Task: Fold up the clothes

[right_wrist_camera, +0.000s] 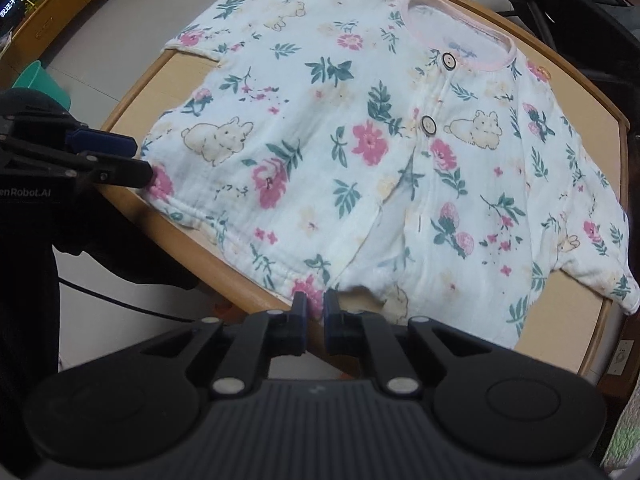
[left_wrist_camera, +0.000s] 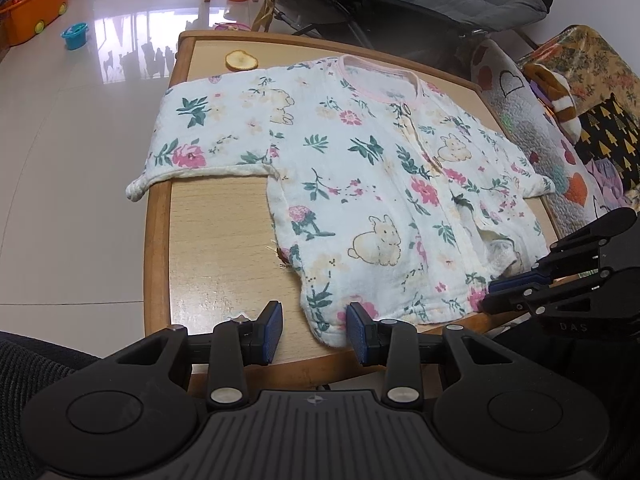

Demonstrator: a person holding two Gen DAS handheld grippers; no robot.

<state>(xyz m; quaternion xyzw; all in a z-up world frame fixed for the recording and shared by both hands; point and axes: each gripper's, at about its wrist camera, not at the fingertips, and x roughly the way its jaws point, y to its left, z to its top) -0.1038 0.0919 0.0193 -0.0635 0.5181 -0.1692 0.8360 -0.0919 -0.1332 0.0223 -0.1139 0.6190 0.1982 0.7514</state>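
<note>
A white baby shirt (left_wrist_camera: 360, 168) with flowers, rabbits and a pink collar lies flat, front up, on a small wooden table (left_wrist_camera: 216, 240); it also fills the right wrist view (right_wrist_camera: 360, 152). My left gripper (left_wrist_camera: 315, 330) is open at the shirt's near left hem corner, which lies between its fingers. My right gripper (right_wrist_camera: 316, 310) is nearly shut, its pads close on either side of the near hem by the front opening. It also shows in the left wrist view (left_wrist_camera: 516, 288), and the left gripper shows in the right wrist view (right_wrist_camera: 136, 160).
A dried fruit slice (left_wrist_camera: 241, 60) lies at the table's far edge. A stroller (left_wrist_camera: 420, 4) stands behind the table. A patterned quilt and cushions (left_wrist_camera: 560, 120) lie to the right. Toys and an orange bin (left_wrist_camera: 36, 12) sit on the glossy floor to the left.
</note>
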